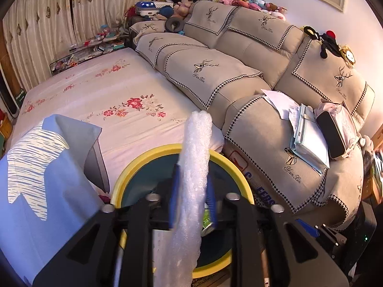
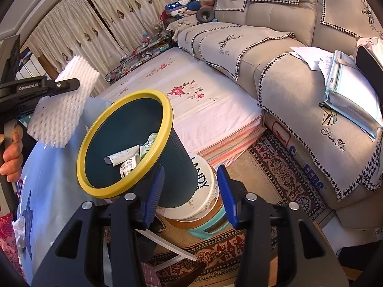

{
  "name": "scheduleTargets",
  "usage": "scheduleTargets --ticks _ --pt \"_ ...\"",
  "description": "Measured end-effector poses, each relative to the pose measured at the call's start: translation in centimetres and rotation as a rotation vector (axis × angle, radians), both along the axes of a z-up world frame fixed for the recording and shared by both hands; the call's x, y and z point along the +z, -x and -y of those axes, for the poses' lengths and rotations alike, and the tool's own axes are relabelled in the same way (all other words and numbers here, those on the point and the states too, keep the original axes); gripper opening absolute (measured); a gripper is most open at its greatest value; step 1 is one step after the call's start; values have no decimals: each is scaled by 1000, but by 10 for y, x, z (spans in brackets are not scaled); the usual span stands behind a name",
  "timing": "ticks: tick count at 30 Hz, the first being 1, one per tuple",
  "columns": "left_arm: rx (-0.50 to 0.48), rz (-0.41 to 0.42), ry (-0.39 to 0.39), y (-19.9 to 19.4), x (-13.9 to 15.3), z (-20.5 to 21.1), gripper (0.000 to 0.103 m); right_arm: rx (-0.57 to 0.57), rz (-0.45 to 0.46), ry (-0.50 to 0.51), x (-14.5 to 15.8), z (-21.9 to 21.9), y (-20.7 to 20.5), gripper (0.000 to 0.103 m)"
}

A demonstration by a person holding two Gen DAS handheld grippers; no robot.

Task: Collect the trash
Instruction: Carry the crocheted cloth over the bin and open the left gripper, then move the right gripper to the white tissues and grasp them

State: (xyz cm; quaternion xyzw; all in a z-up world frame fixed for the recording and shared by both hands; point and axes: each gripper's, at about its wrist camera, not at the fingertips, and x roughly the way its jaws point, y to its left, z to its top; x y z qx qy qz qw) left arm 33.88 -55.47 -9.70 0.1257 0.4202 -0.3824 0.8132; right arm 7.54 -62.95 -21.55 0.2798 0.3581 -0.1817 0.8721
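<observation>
My left gripper (image 1: 191, 196) is shut on a white foam net sleeve (image 1: 195, 157), held just above the open mouth of a dark teal trash bin with a yellow rim (image 1: 124, 177). In the right wrist view the same foam sleeve (image 2: 63, 105) hangs from the left gripper (image 2: 59, 86) to the upper left of the bin (image 2: 119, 124). Crumpled papers and a small bottle (image 2: 134, 155) lie inside the bin. My right gripper (image 2: 191, 191) is open, its blue fingers (image 2: 155, 191) on either side of the bin's lower wall.
A bed with a floral sheet (image 1: 107, 91) lies behind the bin. A beige sofa (image 1: 275, 124) with papers and a bag (image 1: 335, 129) is at the right. A light blue cloth (image 1: 47, 179) is at the left. A white bucket (image 2: 203, 191) and patterned rug (image 2: 275, 179) are below.
</observation>
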Motion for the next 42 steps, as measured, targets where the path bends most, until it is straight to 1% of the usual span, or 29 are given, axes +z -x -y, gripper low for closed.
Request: scheduleTargets --ticks 1,2,3,4,5,8,9,10,12,15,19,23,25,29,33,35,36,38,41,42 --pt "10 4 3 0 -1 1 49 -1 -1 -2 0 -1 -1 47" --pt "21 7 6 0 -2 1 59 -1 -1 -4 0 -1 -1 48" --pt "31 9 10 0 -2 0 65 -1 -1 -5 1 -1 -1 48" --pt "38 12 17 1 0 -3 76 0 -2 -5 1 -2 -1 48" --pt "45 16 23 2 2 -7 82 0 -2 -7 1 -2 -1 48" --pt "61 27 36 9 15 -25 82 7 1 -8 2 -6 -1 49" --pt "65 34 55 15 23 -37 82 9 2 -9 3 -7 0 50" --pt "76 46 72 21 31 -49 85 13 4 -9 4 -10 0 50" --pt "116 88 110 36 51 -78 95 20 6 -11 5 -15 -1 51" --pt "188 168 172 63 79 -128 97 40 5 -14 6 -25 -3 52" --pt "300 291 207 98 110 -206 98 90 4 -4 11 -44 -9 52" --pt "445 383 204 131 125 -289 98 156 19 20 24 -72 -17 52" --pt "511 407 196 145 128 -327 98 193 31 31 30 -88 -23 52" --pt "658 454 144 173 127 -402 98 291 52 52 45 -131 -39 53" --pt "826 501 83 199 122 -470 98 436 69 74 60 -190 -59 53" --pt "889 509 71 209 118 -495 98 510 73 80 65 -219 -69 53" --pt "917 507 71 214 116 -509 98 565 78 81 69 -241 -75 53" --pt "954 493 81 218 113 -529 98 667 98 67 75 -277 -84 53" --pt "982 480 88 222 107 -554 98 832 122 59 84 -338 -93 53" --pt "987 477 89 223 105 -560 98 874 126 53 85 -352 -95 53"
